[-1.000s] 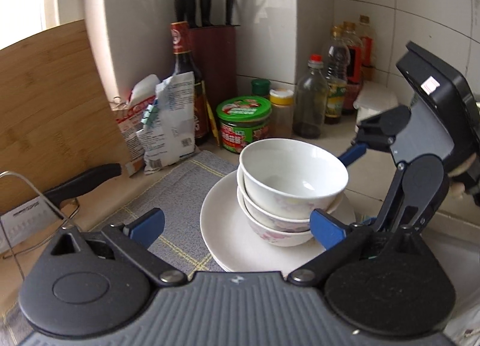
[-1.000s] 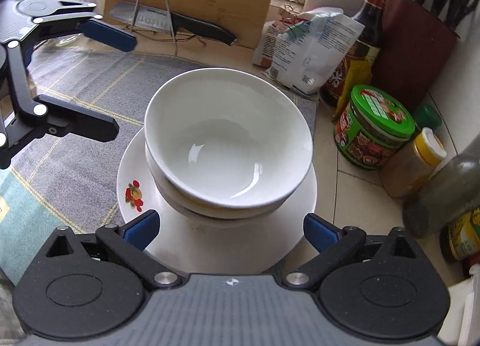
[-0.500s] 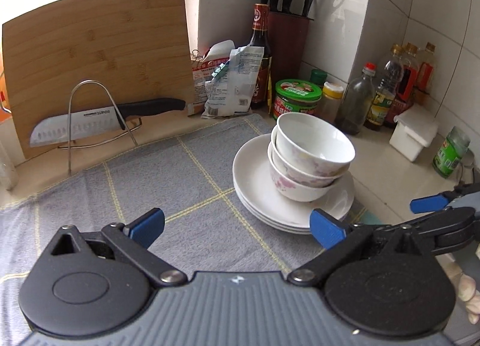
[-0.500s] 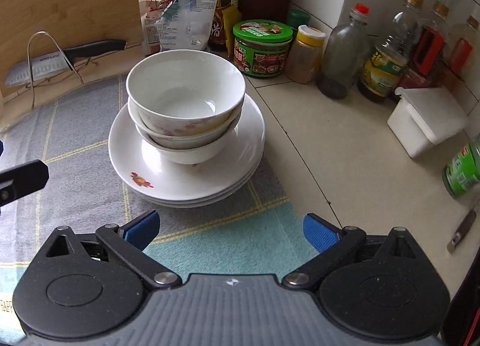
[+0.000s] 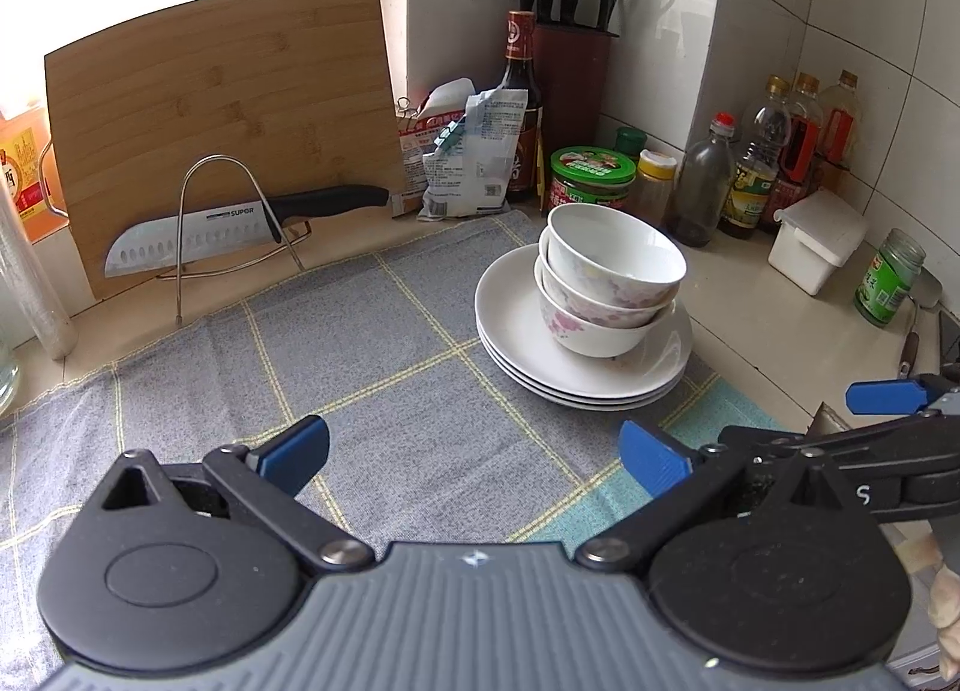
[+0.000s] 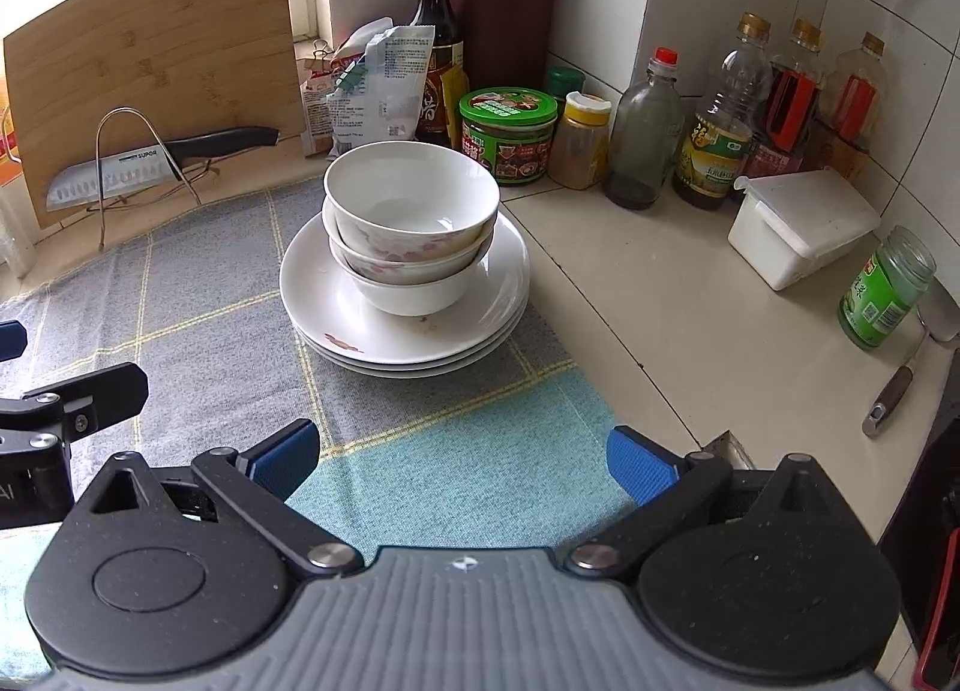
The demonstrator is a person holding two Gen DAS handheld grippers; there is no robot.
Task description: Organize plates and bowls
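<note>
Three white bowls [image 5: 612,277] with pink flower prints are nested on a stack of three white plates [image 5: 516,325], which rests on a grey checked cloth [image 5: 360,379]. The bowls [image 6: 414,223] and plates [image 6: 372,325] also show in the right wrist view. My left gripper [image 5: 474,451] is open and empty, low over the cloth, well short of the stack. My right gripper [image 6: 462,460] is open and empty, over the cloth's teal front part. Each gripper shows at the edge of the other's view.
A bamboo cutting board [image 5: 222,109] and a knife [image 5: 240,223] on a wire stand sit at the back left. A knife block [image 5: 570,79], sauce bottles [image 6: 720,133], jars [image 6: 510,133], bags [image 5: 468,163] and a white box [image 6: 798,229] line the wall.
Both grippers have pulled back and up from the bowl and plate stack. The stack now sits farther away in both views and has not moved.
</note>
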